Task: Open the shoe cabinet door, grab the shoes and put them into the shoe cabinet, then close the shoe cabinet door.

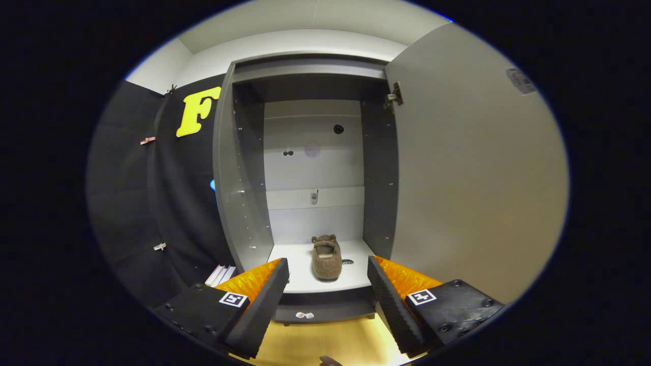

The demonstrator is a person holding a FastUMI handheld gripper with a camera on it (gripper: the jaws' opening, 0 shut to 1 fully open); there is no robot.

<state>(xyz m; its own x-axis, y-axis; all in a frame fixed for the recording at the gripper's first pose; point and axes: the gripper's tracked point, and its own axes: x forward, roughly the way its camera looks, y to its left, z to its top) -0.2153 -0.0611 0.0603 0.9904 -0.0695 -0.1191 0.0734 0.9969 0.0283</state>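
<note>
Shoe (pixel 326 257), brown & fuzzy, sits on bottom shelf (pixel 300 277) of shoe cabinet (pixel 239 203), toe pointing out toward the cam, roughly mid-shelf. Cabinet door (pixel 473 178) swung wide open on the right, hinge (pixel 394 95) visible near top. Gripper (pixel 328 279) hangs in front of the cabinet, fingers spread apart w/ nothing between them; shoe lies beyond them, no contact. Wood floor (pixel 330 340) below.

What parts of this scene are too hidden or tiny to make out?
- Small dark thing behind the slipper on the cabinet floor: partly hidden, unidentifiable.
- Dark object on the wooden floor below the open gripper: cut off by the view's edge.
- Tag on the open door: too small.
</note>
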